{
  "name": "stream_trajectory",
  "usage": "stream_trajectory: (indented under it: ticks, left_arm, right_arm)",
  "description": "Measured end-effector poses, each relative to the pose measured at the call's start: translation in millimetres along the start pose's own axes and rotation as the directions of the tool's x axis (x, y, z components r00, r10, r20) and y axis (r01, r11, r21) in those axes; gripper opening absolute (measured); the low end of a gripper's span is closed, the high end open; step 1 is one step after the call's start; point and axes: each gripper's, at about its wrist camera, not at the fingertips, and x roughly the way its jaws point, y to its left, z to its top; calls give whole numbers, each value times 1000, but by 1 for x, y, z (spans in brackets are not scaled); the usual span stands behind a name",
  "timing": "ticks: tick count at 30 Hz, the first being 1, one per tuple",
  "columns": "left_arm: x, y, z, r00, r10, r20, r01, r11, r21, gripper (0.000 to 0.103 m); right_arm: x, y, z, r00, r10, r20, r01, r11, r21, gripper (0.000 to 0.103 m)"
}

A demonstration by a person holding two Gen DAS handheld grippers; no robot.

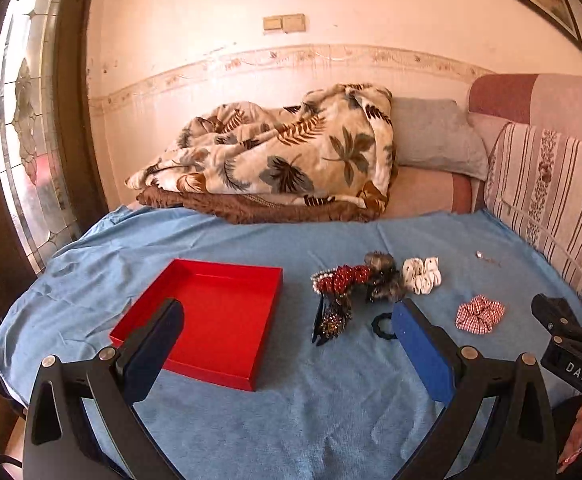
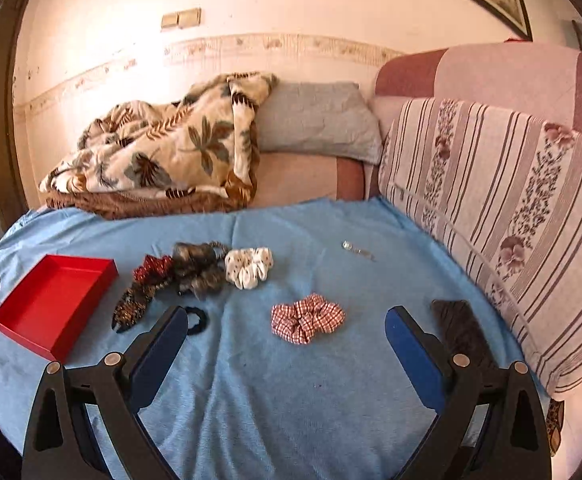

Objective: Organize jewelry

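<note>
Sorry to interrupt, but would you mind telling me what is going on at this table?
A person holds a claw in each hand over a blue cloth, sorting hair accessories into a red box. The box is empty. The left claw and right claw are both open, holding nothing. A checked scrunchie lies just ahead of the right claw; a white scrunchie, a black hair tie and a pile of darker pieces lie near the box.

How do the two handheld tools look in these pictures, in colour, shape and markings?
Both are alike: a black forked frame with round silver pivot bolts carries two flat blue fingers. The left tool and the right tool match in this. In the left wrist view, the right tool's black body bears a label reading "DAS". No cables or sleeves show.
</note>
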Motion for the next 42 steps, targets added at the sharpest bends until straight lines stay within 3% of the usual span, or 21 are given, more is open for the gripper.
stream_trajectory:
  ticks: [13, 21, 30, 36, 42]
  left_arm:
    - [-35, 14, 4, 996, 16, 86, -13, 999, -40, 103]
    - [-59, 13, 8, 983, 54, 178, -53, 999, -8, 103]
    - [-70, 16, 10, 976, 70, 206, -71, 998, -4, 103]
    - [-79, 20, 10, 965, 101, 241, -103, 995, -7, 103]
    - [-73, 27, 11, 970, 115, 213, -110, 993, -34, 103]
  right_arm:
    - [-27, 4, -2, 999, -22, 49, 22, 1000, 6, 101]
    - [-42, 6, 0, 986, -115, 122, 113, 993, 24, 103]
    - [-61, 13, 4, 981, -60, 185, 69, 997, -44, 103]
    - [-75, 15, 2, 960, -56, 274, 70, 997, -42, 103]
    - [-77, 10, 4, 951, -16, 309, 27, 999, -32, 103]
